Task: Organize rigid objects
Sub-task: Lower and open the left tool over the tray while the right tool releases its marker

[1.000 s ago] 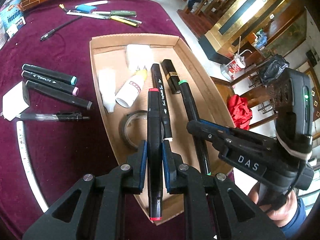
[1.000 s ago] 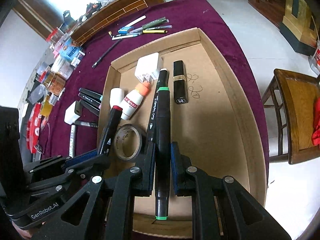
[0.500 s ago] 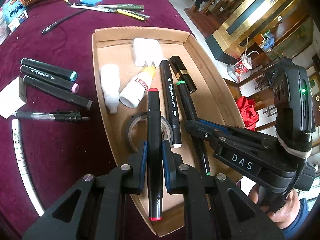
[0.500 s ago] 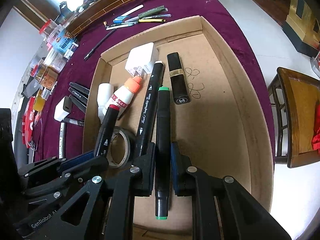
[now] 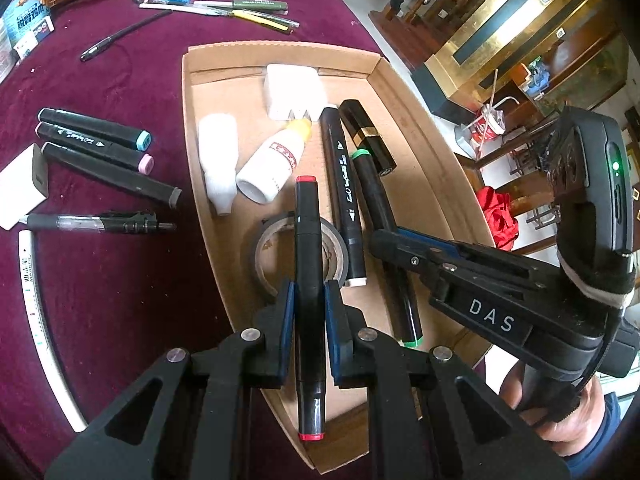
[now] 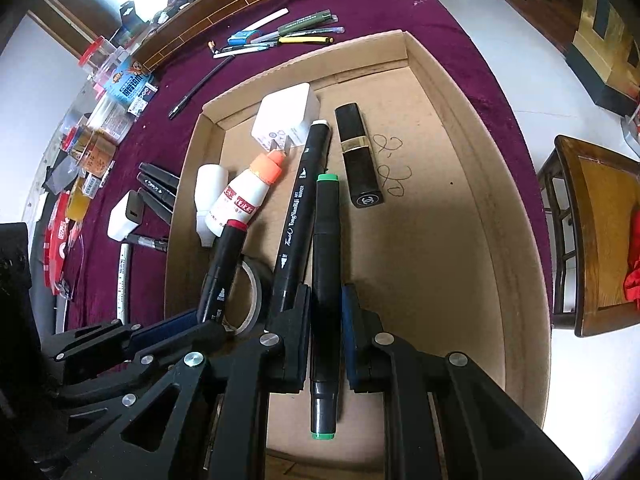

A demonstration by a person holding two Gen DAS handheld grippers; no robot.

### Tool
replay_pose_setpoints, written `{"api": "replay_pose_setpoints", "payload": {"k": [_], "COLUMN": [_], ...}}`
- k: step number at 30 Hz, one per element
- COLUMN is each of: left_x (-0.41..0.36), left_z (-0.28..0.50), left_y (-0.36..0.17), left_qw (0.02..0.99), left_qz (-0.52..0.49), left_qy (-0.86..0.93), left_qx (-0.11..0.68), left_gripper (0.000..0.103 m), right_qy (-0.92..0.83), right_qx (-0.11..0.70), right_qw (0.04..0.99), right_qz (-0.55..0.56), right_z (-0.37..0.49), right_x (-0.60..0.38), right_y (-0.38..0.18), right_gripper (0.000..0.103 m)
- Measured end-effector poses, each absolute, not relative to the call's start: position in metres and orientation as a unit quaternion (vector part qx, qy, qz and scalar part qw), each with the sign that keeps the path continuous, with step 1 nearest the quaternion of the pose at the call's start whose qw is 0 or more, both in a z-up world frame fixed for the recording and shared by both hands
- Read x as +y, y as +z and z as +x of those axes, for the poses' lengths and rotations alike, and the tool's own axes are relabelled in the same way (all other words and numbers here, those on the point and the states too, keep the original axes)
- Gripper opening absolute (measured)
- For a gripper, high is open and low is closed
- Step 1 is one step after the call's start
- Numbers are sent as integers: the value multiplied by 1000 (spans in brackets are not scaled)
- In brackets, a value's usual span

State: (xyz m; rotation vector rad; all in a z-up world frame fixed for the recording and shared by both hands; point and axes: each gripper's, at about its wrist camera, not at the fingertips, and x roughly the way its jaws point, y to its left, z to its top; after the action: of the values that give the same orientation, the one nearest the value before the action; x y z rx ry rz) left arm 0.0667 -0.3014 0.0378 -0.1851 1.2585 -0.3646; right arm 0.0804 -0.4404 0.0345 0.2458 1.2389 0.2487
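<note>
My left gripper (image 5: 309, 308) is shut on a black marker with red ends (image 5: 307, 240), held over the tape roll (image 5: 264, 252) in the cardboard tray (image 5: 420, 136). My right gripper (image 6: 325, 312) is shut on a black marker with green ends (image 6: 326, 248), low over the tray floor (image 6: 432, 240) beside a lying black marker (image 6: 302, 208). In the tray also lie a white charger (image 6: 286, 114), a glue bottle (image 6: 244, 196), a white bottle (image 6: 208, 188) and a black lipstick tube (image 6: 358, 156). Three markers (image 5: 96, 148) lie on the purple cloth left of the tray.
A pen (image 5: 100, 223), a white block (image 5: 22, 184) and a white ruler (image 5: 40, 320) lie left of the tray. Several pens (image 5: 224, 4) lie beyond it. Boxes and jars (image 6: 104, 112) crowd the far left. A wooden chair (image 6: 592, 236) stands right of the table.
Both grippers have moved forward and lower over the tray with their markers still held; the tray contents have not moved.
</note>
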Motion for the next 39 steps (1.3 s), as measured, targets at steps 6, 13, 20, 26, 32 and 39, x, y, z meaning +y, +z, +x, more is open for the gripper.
{"api": "replay_pose_setpoints", "payload": {"k": [6, 13, 20, 26, 32, 39], "left_x": [-302, -302, -302, -304, -306, -308], "left_z": [69, 69, 68, 67, 65, 63], "left_y": [35, 36, 36, 38, 41, 44], "left_qw": [789, 789, 789, 788, 789, 789], "left_qz": [-85, -84, -84, -83, -80, -79], "left_qy": [-170, -170, -170, -174, -178, -180], "left_qx": [584, 584, 585, 585, 582, 582], "left_gripper": [12, 12, 12, 12, 12, 12], "right_qy": [115, 115, 111, 110, 108, 106], "right_qx": [578, 577, 580, 580, 579, 573], "right_qw": [800, 801, 800, 800, 801, 805], "right_qz": [112, 109, 104, 104, 105, 107], "right_z": [80, 80, 80, 79, 78, 76], "right_x": [-440, -438, -435, -434, -435, -436], "right_y": [35, 35, 35, 35, 36, 41], "right_gripper": [13, 13, 13, 13, 13, 16]}}
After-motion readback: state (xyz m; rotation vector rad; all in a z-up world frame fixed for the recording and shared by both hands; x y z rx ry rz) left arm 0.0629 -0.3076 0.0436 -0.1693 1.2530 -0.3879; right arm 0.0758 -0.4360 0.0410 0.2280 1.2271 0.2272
